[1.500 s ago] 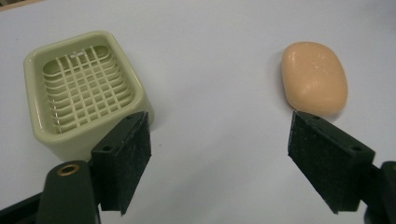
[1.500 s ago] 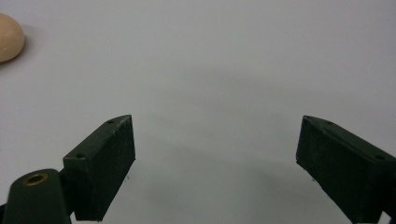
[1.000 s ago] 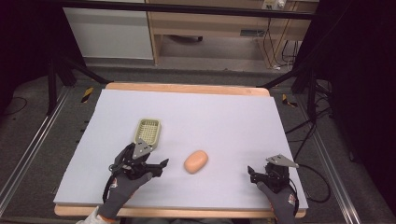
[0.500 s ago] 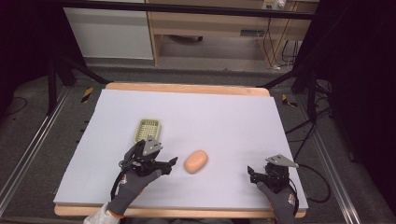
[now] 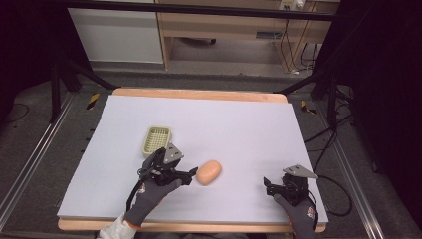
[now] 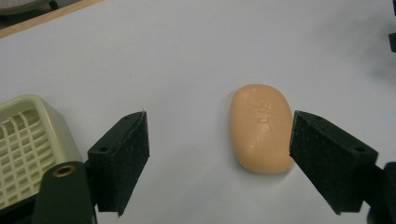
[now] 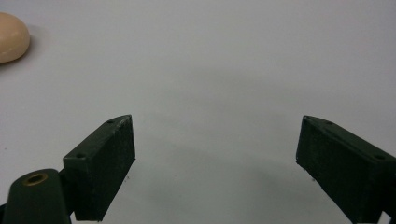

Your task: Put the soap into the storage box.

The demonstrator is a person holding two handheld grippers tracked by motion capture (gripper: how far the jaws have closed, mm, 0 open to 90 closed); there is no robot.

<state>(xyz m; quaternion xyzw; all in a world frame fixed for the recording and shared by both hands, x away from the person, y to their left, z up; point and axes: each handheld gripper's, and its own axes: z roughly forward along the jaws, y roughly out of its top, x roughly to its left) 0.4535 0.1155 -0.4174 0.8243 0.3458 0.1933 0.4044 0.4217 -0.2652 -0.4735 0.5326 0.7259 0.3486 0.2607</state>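
From the high view, the orange soap bar lies on the white table, just right of the left hand-held gripper, with the pale green soap dish behind. In the left gripper view, the jaws stand released, the soap between them beside the right pad. In the right gripper view, the right hand-held gripper gapes wide over bare table, soap far left.

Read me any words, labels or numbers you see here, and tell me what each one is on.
No text can be read.
Soap: a faint embossed mark on top, too shallow and blurred to read.
Soap dish: plain grid, no label.
Red patch on the right glove: too small to read.
Label on the shelf behind the table: too small to read.
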